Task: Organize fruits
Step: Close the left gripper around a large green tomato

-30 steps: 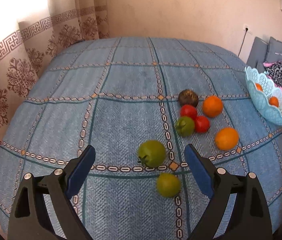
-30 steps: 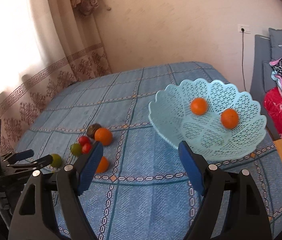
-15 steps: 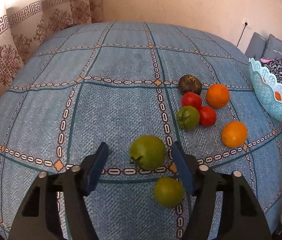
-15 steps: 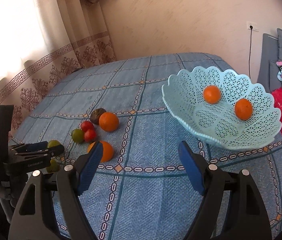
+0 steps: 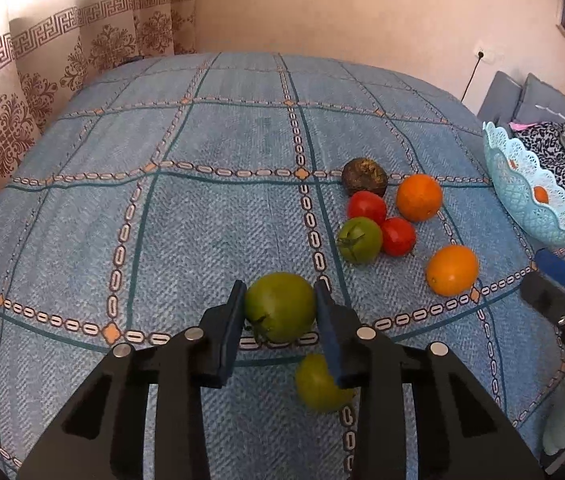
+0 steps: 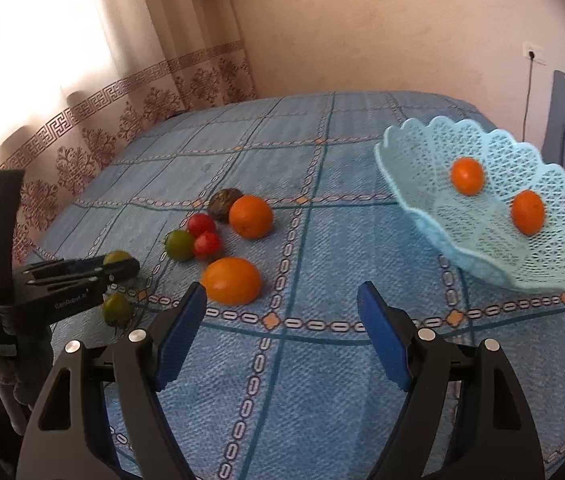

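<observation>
Closing left gripper (image 5: 280,312) pads now clamp big green tomato (image 5: 280,306) on near bedspread (image 5: 210,216); over-squeeze may bruise it, or smooth skin slip on lift. Right gripper (image 6: 282,320) wide open, empty, near orange (image 6: 231,280); basket (image 6: 434,216) far right.

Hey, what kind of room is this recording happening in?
Probably a home bedroom or living room: a blue patterned bedspread covers the surface, patterned curtains hang beside it, and cushions sit against the wall.
</observation>
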